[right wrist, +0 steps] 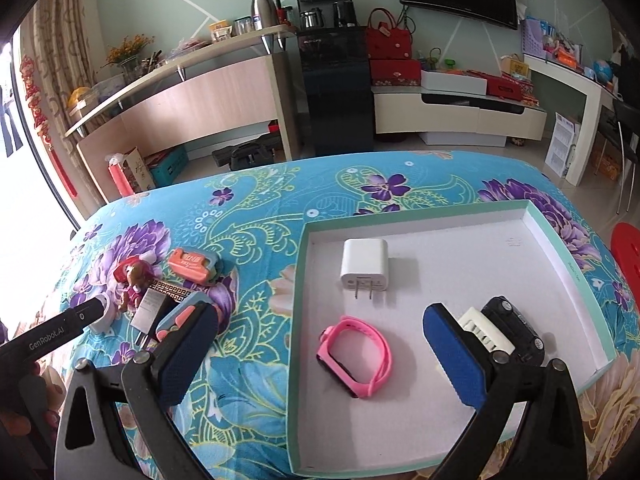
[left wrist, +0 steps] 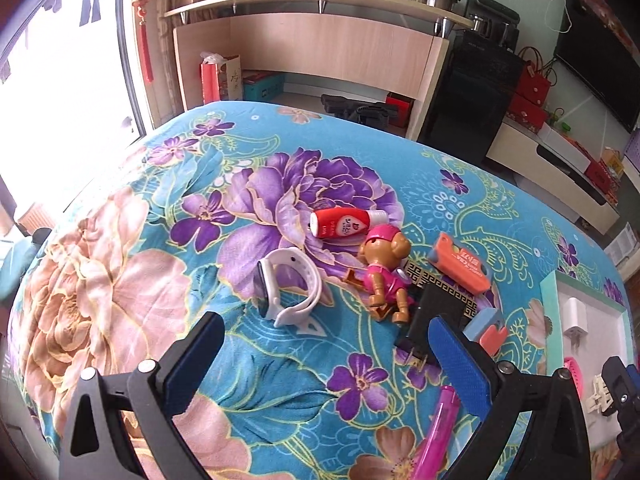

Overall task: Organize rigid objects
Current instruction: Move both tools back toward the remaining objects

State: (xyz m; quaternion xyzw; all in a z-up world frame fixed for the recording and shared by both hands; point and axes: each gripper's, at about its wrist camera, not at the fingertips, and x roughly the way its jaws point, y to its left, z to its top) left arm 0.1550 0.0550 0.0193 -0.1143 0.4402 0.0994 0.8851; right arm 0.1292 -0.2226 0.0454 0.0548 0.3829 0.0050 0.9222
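My left gripper (left wrist: 326,334) is open and hovers low over the flowered cloth, just short of a white watch (left wrist: 288,288). Beyond the watch lie a red bottle (left wrist: 344,222), a pink toy dog (left wrist: 384,276), an orange cutter (left wrist: 460,268), a black charger (left wrist: 436,316) and a pink pen (left wrist: 436,432). My right gripper (right wrist: 320,320) is open and empty above the left edge of a teal-rimmed tray (right wrist: 420,216). In the tray are a white charger (right wrist: 364,266), a pink watch (right wrist: 354,354), a black toy car (right wrist: 516,332) and a white ribbed piece (right wrist: 486,332).
A blue-and-coral clip (left wrist: 488,328) sits beside the black charger. The table ends in a rounded far edge (right wrist: 360,154), with a wooden counter (right wrist: 200,96), a black cabinet (right wrist: 340,92) and a TV stand (right wrist: 460,112) behind it. A red stool (right wrist: 626,248) stands at right.
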